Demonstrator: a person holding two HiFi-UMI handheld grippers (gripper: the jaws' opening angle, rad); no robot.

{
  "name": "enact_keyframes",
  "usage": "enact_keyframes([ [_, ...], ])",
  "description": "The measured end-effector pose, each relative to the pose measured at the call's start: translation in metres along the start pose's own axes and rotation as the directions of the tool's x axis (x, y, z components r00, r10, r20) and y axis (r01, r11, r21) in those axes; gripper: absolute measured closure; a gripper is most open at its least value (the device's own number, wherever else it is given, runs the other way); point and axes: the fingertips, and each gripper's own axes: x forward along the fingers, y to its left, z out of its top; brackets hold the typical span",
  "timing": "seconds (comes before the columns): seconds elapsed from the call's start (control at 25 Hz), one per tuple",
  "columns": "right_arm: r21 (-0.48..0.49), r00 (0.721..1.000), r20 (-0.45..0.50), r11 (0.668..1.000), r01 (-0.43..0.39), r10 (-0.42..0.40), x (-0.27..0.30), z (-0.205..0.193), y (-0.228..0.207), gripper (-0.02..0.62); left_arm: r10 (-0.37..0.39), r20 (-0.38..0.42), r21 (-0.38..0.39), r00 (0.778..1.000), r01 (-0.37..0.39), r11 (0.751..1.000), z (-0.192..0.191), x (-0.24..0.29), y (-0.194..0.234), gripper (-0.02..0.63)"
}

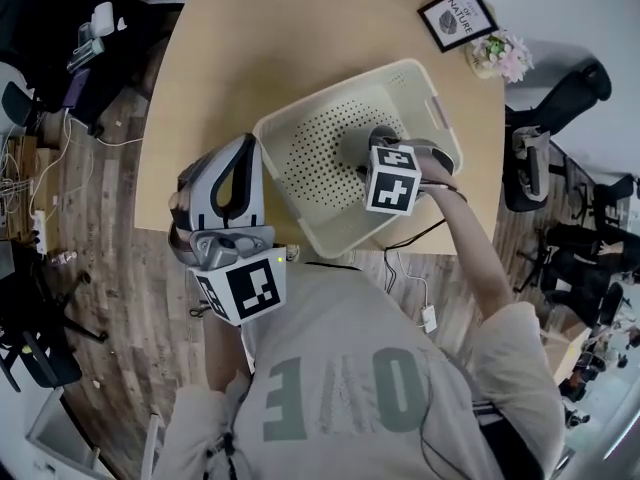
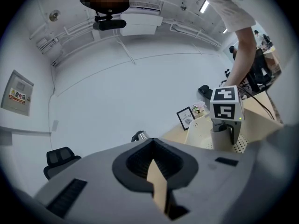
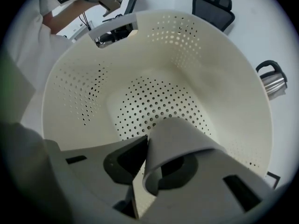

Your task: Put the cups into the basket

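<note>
A cream perforated basket point(image 1: 300, 158) stands on the round wooden table point(image 1: 250, 48). My right gripper point(image 1: 368, 156) reaches down inside it, shut on the wall of a grey cup point(image 1: 355, 144). In the right gripper view the cup point(image 3: 180, 141) hangs from the jaws just above the basket's holed floor point(image 3: 154, 101). My left gripper point(image 1: 247, 146) hovers at the table's near edge, left of the basket, shut with nothing in it. The left gripper view looks across at the cup point(image 2: 218, 136) under the right gripper's marker cube point(image 2: 226, 104). No other cup shows.
At the table's far right stand a framed picture point(image 1: 457, 16) and a small flower pot point(image 1: 500, 53). A steel kettle point(image 3: 273, 80) sits beyond the basket. Office chairs point(image 1: 545, 128) stand right of the table. Cables run off the near edge.
</note>
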Motion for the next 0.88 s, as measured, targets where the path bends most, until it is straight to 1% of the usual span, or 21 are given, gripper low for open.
enact_keyframes([
  [0.08, -0.02, 0.999, -0.036, 1.0, -0.003, 0.002, 0.006, -0.002, -0.001, 0.541, 0.009, 0.001, 0.008, 1.0, -0.009, 1.0, 0.002, -0.003, 0.003, 0.598],
  [0.2, -0.033, 0.997, -0.07, 0.999, 0.024, -0.026, 0.012, -0.003, -0.003, 0.539, 0.025, 0.003, 0.016, 1.0, -0.025, 1.0, 0.006, -0.005, 0.006, 0.597],
  [0.4, -0.007, 0.993, -0.077, 0.996, 0.091, -0.091, 0.01, 0.003, -0.006, 0.526, 0.019, 0.008, 0.018, 1.0, -0.019, 1.0, 0.012, -0.01, 0.005, 0.597],
  [0.48, -0.011, 0.99, -0.08, 0.994, 0.112, -0.113, 0.004, 0.007, -0.008, 0.528, 0.015, 0.013, 0.02, 1.0, -0.016, 1.0, 0.013, -0.011, 0.005, 0.597],
  [0.72, -0.009, 0.985, -0.033, 0.986, 0.168, -0.168, -0.034, 0.016, -0.011, 0.528, 0.003, 0.037, 0.023, 0.999, -0.004, 1.0, 0.023, -0.014, 0.004, 0.598],
  [0.88, 0.029, 0.98, 0.011, 0.98, 0.198, -0.198, -0.074, 0.021, -0.008, 0.529, -0.012, 0.067, 0.032, 0.998, 0.01, 0.999, 0.033, -0.013, 0.003, 0.597],
])
